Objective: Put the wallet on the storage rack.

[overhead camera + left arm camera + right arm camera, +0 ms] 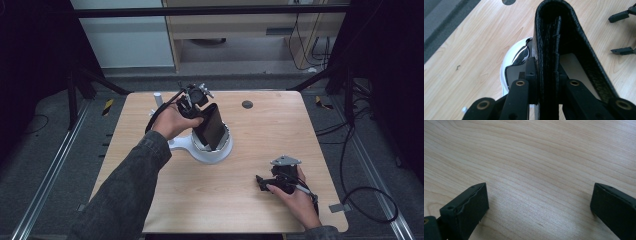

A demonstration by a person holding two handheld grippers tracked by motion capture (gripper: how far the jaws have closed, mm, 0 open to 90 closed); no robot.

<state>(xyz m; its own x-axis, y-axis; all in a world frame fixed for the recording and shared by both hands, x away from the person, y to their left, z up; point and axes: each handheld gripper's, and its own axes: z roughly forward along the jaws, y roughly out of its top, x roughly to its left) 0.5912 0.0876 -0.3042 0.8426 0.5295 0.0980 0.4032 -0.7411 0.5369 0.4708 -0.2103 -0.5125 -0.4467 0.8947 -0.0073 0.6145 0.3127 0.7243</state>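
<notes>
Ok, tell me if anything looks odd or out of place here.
Nothing is spilled or broken. One thing stands out: the black wallet clamped in the left gripper leans tilted, its lower end over the white scale rather than flat on it. The right gripper rests open on the table.

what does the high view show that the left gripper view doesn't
High view alone: the person's left hand around the left tool, the sleeve, the right hand resting the right tool on the table, and the floor around it.

Left gripper view alone: the pads pinching the black leather wallet at its folded edges, and a glossy black panel on the white device.

Both: wallet, white device, wooden tabletop, the table's dark round hole.
</notes>
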